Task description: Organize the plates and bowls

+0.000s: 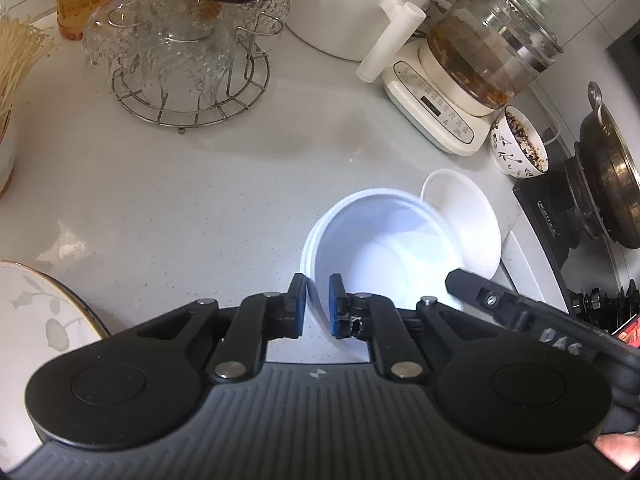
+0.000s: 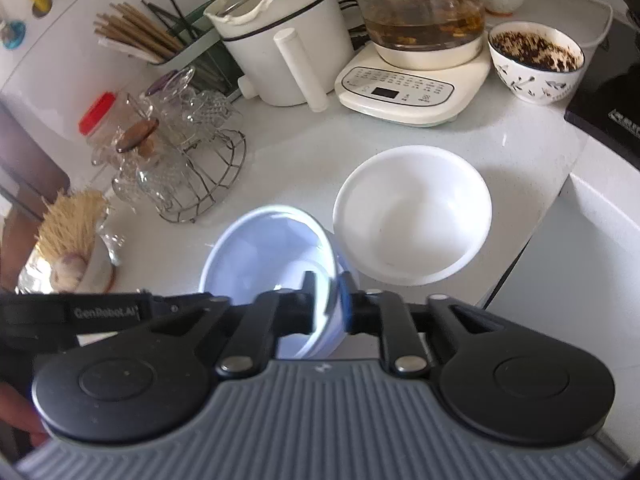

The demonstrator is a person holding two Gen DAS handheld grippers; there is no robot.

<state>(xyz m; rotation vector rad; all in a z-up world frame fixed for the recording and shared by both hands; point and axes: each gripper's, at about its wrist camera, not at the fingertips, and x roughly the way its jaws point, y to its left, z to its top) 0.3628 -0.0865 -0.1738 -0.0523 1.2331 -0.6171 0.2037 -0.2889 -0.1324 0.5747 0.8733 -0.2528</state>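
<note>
Left wrist: claw [image 1: 318, 306] pinches glossy round white bowl's [image 1: 384, 240] rim.

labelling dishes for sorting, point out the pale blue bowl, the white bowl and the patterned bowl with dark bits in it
pale blue bowl [image 2: 264, 248], right wrist view, inner wall
white bowl [image 2: 412, 216], right wrist view, inside bottom
patterned bowl [image 2: 536, 80], right wrist view, outer painted side

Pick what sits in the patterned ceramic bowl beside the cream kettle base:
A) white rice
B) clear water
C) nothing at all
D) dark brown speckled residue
D: the patterned ceramic bowl next to the cream kettle base shows dark brown specks coating its inside, seen from both wrist views.
</note>
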